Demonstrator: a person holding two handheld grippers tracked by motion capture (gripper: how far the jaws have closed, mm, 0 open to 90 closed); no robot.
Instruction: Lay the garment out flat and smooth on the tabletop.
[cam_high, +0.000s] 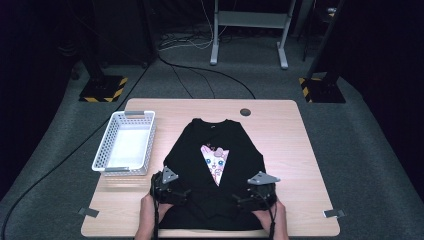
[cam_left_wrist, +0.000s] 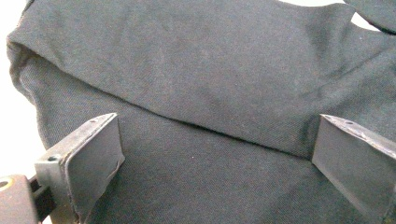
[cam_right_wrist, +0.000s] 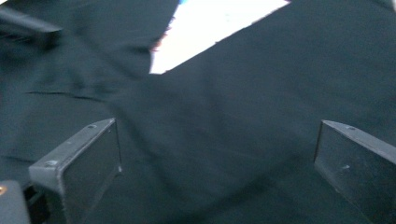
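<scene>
Overhead light pools on the wooden table, the room around falling dark; the right gripper view smears with motion blur, its cat print blown white.

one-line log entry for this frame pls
left hand-held gripper: open, over shirt | right hand-held gripper: open, over shirt | sleeves folded in | basket: empty

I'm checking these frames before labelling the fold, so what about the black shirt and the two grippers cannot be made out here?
- Printed picture on the black shirt: high view, folded-in sides cover all but a wedge; right gripper view, overexposed white.
- Shirt's near hem: high view, hidden behind the left gripper, right gripper and the hands.
- Right gripper view: motion blur smears the cloth's folds.
- White basket: its far inner wall is too small to read.
</scene>
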